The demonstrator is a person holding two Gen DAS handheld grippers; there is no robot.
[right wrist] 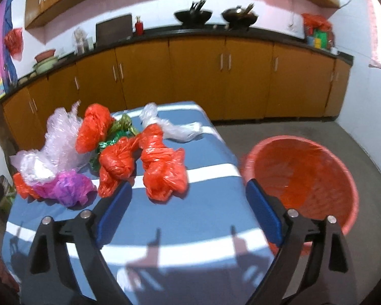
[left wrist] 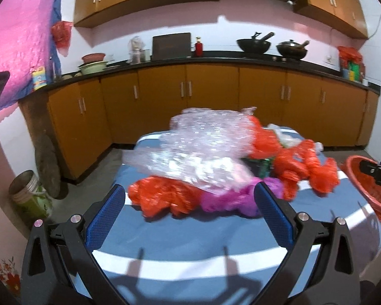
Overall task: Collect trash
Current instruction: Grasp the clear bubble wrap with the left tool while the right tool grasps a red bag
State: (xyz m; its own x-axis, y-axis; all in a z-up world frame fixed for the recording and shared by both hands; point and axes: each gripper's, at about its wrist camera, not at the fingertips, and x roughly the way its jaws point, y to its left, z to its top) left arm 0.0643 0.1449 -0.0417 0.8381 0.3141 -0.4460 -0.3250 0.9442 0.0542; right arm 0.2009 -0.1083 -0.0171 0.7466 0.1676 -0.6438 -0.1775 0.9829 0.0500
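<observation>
Hovering over the table [right wrist: 190, 218], both grippers [left wrist: 190, 198] [right wrist: 188, 195] gaped empty near crumpled bags [right wrist: 162, 170], seemingly untouched

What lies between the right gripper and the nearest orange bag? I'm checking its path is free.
Only bare blue-and-white striped tablecloth. In the right wrist view the right gripper is open with nothing between its jaws, and the knotted orange bag sits just ahead, untouched.

Wooden cabinets [left wrist: 210, 101] line pink walls [left wrist: 165, 35] above grey floor [right wrist: 355, 147].
</observation>
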